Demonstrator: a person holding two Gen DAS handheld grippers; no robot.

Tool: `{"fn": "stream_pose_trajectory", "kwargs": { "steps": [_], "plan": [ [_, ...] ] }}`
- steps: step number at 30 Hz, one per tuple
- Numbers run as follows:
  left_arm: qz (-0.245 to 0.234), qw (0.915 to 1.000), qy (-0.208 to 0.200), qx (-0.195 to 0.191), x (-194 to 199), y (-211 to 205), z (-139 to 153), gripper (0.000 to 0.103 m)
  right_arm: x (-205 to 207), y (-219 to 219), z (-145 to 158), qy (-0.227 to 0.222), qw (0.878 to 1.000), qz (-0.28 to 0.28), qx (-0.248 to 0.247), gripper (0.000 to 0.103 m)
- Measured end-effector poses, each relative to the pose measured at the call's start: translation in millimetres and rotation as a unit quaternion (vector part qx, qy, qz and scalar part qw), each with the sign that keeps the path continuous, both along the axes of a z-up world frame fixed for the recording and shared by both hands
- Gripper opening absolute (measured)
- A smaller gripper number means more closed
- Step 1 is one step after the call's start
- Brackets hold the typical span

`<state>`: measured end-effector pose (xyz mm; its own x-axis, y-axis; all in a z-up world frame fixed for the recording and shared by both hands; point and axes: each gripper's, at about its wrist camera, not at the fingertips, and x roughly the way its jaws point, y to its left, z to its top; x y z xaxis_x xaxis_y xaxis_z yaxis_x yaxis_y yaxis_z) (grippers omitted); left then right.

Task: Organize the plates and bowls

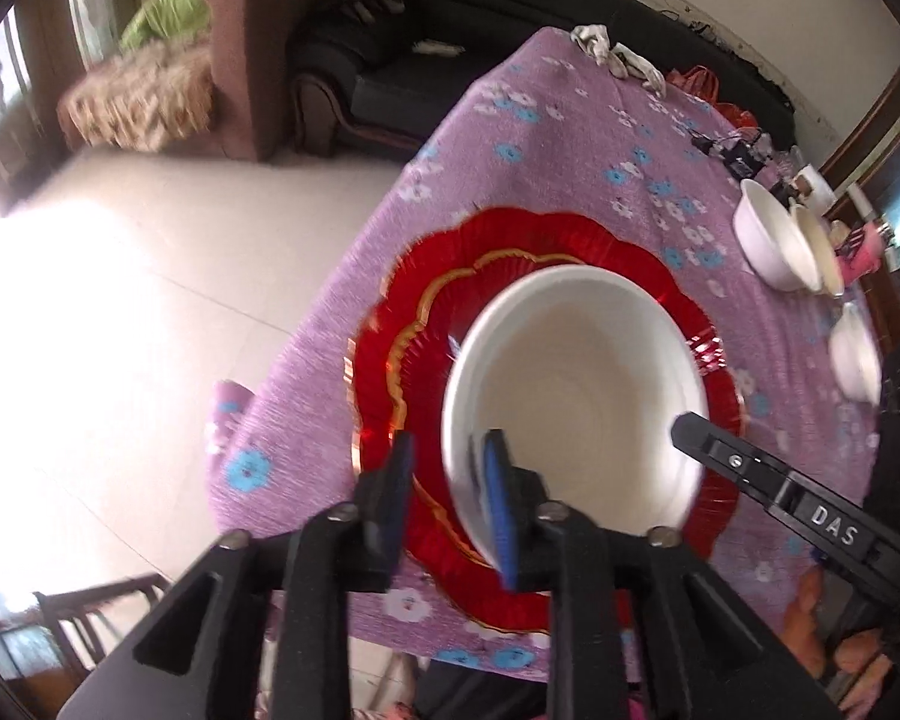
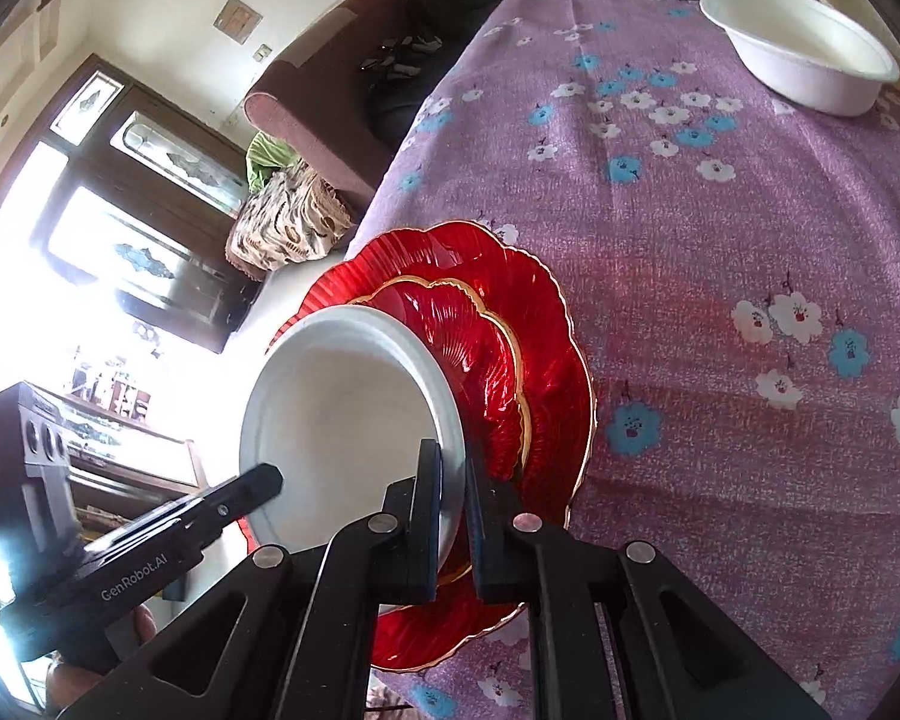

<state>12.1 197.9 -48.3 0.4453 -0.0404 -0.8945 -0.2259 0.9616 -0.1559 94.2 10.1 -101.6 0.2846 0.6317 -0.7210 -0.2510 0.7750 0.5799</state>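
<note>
Now bowl [image 2: 354, 414] rim between right tongs [image 2: 453, 516].

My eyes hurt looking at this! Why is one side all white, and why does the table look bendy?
Left wrist view: sun glare washes out the floor. Right wrist view: the window blows out white. Both: the fisheye lens curves the tablecloth.

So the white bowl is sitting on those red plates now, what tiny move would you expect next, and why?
Probably the right hand-held gripper lets go of the white bowl. The bowl sits on the smaller red plate, stacked on the larger red plate; the left hand-held gripper already stands open around the rim, while the right one pinches it.
</note>
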Motion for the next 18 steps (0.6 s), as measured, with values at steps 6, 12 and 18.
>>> {"fn": "stream_pose_trajectory", "kwargs": {
  "steps": [6,12,18],
  "plan": [
    [0.004,0.9968,-0.037,0.071,-12.3,-4.1,25.0,0.051,-4.7,-2.7,18.0,-0.054,0.998,0.004,-0.013,0.033],
    [0.015,0.9887,-0.110,0.101,-33.4,-10.9,64.7,0.055,-12.1,-33.0,43.9,-0.126,0.992,-0.022,0.005,0.035],
    [-0.029,0.9810,-0.183,0.057,-35.4,-64.1,84.2,0.073,-17.1,-82.1,42.1,-0.165,0.984,-0.068,-0.003,0.035]
  ]
}}
